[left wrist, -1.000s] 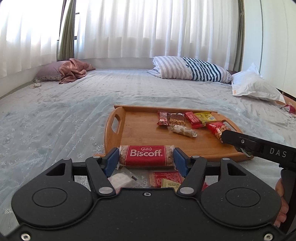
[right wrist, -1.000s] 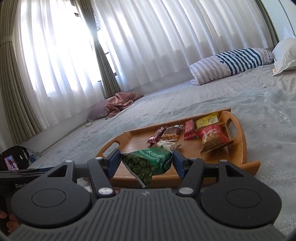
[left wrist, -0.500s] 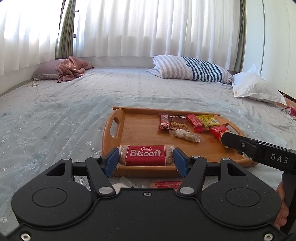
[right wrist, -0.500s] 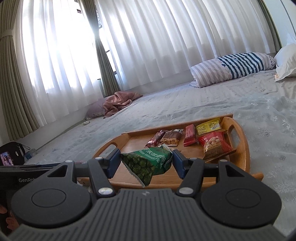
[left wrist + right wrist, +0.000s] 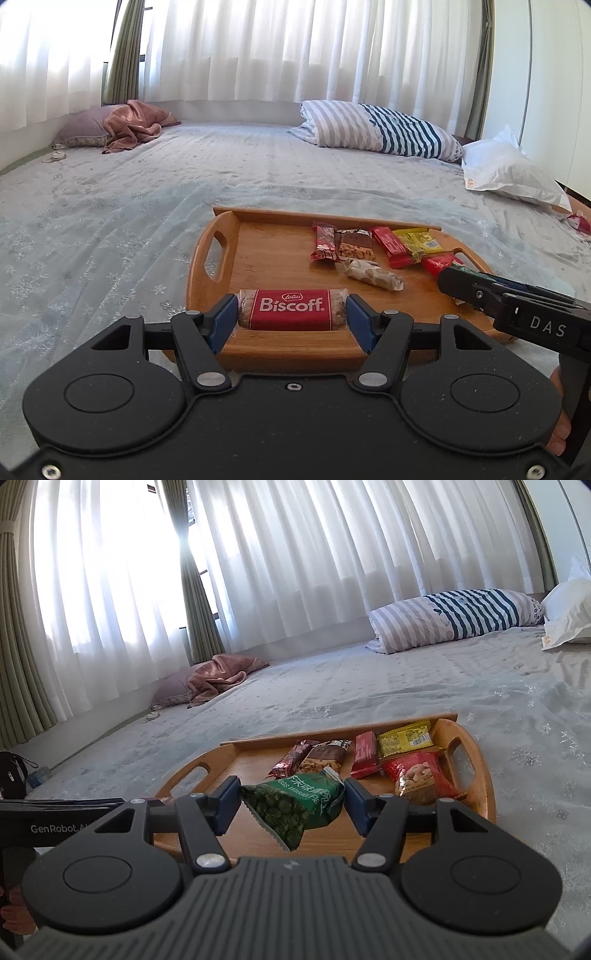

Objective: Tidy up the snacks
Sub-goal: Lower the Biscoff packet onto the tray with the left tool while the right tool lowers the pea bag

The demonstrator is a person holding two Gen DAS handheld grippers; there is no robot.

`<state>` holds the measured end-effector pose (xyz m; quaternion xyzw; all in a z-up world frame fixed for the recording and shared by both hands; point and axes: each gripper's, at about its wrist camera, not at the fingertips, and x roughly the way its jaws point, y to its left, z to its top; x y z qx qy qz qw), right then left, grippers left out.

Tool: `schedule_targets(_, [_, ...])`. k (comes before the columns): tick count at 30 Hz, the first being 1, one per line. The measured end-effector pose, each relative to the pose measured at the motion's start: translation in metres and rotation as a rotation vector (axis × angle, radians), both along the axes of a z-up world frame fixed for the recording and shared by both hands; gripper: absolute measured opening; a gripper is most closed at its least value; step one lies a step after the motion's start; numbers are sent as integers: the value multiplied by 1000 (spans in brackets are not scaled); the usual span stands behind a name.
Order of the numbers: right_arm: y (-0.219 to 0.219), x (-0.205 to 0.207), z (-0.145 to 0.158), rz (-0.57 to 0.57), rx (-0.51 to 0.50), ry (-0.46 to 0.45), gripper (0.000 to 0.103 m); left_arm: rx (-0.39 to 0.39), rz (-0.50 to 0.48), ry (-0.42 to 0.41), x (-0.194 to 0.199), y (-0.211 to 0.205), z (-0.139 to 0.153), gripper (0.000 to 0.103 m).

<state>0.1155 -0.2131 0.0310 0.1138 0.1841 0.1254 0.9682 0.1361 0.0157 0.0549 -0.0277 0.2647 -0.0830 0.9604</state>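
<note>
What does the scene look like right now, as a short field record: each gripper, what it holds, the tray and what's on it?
left gripper: shut on Biscoff pack, held over the tray's near edge
right gripper: shut on green snack bag, above the tray
tray: wooden, two handles, on the bedspread
on tray: red bar, yellow packet, red nut bag, nougat piece, two dark bars near the far rim
free space: tray's left half is bare

I'm working in a home bedroom: a wide bed with pale snowflake-patterned cover (image 5: 147,221), a blue-and-white striped pillow (image 5: 376,129) and sheer white curtains (image 5: 295,51).
</note>
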Motion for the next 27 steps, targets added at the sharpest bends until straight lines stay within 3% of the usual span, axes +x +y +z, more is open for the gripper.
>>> schedule_targets(5, [0, 9, -6, 10, -46, 19, 64, -18, -15, 26, 15, -5, -6, 62])
schedule_targets(10, [-3, 33, -1, 127, -152, 20, 64, -19, -33, 43, 33, -12, -9, 62])
schedule_targets(16, [6, 56, 4, 225, -393, -7, 64, -22, -58, 72, 61, -22, -8, 62])
schedule_targets(20, [5, 70, 1, 230, -402, 34, 63, -37, -58, 105, 79, -26, -12, 62])
schedule_targets(27, [12, 81, -7, 269, -525, 72, 62, -12, -65, 123, 100, -40, -19, 62])
